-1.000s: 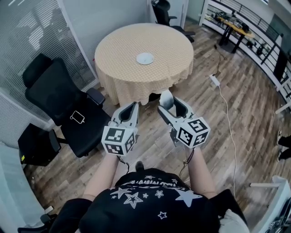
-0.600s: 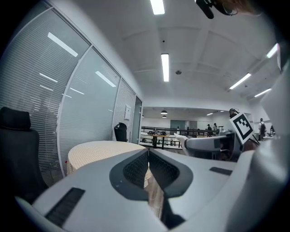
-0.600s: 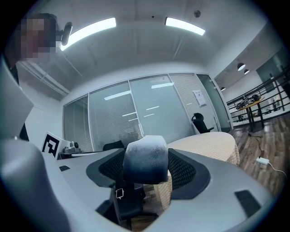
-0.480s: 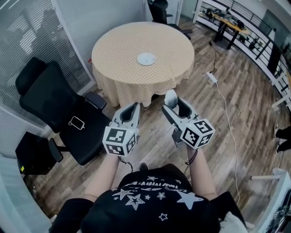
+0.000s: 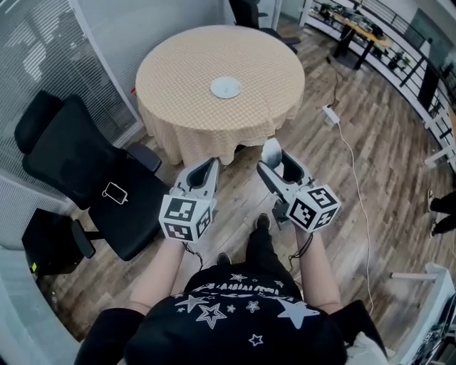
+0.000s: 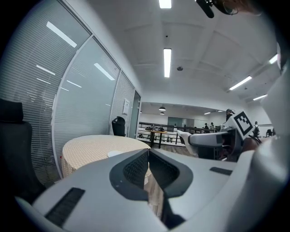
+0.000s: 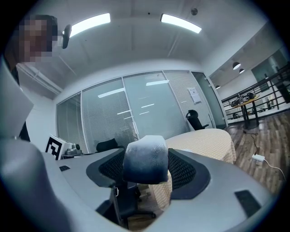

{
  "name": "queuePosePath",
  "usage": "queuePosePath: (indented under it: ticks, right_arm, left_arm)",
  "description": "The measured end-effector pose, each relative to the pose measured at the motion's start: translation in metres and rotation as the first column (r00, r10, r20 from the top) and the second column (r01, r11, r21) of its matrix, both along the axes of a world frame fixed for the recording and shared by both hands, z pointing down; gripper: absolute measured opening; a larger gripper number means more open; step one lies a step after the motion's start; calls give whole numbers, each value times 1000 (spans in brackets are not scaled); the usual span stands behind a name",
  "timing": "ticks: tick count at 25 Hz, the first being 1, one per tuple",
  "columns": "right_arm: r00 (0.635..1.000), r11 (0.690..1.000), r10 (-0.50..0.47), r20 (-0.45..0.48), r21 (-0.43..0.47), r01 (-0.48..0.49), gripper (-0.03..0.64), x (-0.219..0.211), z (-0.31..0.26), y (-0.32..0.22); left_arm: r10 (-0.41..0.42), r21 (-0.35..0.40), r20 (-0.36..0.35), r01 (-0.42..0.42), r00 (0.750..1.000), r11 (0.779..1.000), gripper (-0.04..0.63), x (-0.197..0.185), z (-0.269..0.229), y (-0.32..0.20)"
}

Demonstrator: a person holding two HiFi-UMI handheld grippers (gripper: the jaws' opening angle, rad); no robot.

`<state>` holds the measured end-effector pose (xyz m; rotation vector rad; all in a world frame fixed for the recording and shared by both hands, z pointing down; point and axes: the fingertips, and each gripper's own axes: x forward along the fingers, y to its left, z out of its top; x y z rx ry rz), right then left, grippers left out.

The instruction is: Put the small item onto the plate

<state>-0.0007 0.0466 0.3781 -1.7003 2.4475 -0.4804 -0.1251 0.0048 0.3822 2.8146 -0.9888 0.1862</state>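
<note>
A small white plate (image 5: 225, 87) lies near the middle of the round table (image 5: 178, 71) with a tan checked cloth; the plate (image 6: 114, 153) shows faintly in the left gripper view. My right gripper (image 5: 273, 162) is shut on a small pale grey-white item (image 5: 271, 151), seen large between the jaws as a rounded grey block (image 7: 146, 159). My left gripper (image 5: 204, 172) is shut with nothing in it, its jaws (image 6: 147, 154) meeting at the tips. Both grippers hang over the wood floor, short of the table's near edge.
A black office chair (image 5: 85, 178) with a phone (image 5: 115, 192) on its seat stands to the left. A glass wall with blinds (image 5: 43, 64) runs behind it. A power strip and cable (image 5: 330, 114) lie on the floor at right. Another chair (image 5: 249, 11) sits beyond the table.
The view has moved a little closer to the table and the person's foot has stepped forward. Both grippers keep the same pose, the right one still holding the item.
</note>
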Motion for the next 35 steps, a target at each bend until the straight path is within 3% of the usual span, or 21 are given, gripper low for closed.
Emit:
queuePosePath:
  ticks: [9, 17, 25, 29, 35]
  right_arm:
    - [990, 992, -125, 67, -24, 127, 301, 43, 21, -73]
    - [974, 976, -211, 82, -30, 214, 301, 101, 22, -133]
    - [957, 958, -280, 72, -43, 284, 301, 156, 39, -169]
    - [943, 943, -326, 62, -44, 329, 301, 177, 40, -179]
    - [933, 931, -358, 39, -62, 359, 301, 187, 52, -203]
  left_arm:
    - [-72, 6, 51, 71, 996, 997, 9, 55, 9, -64]
    - [-129, -29, 71, 131, 989, 991, 9, 112, 18, -115]
    - [-212, -13, 89, 214, 973, 977, 9, 155, 23, -165]
    - [-235, -11, 95, 237, 967, 971, 9, 178, 21, -169]
    - [-250, -69, 116, 259, 961, 963, 9, 184, 42, -173]
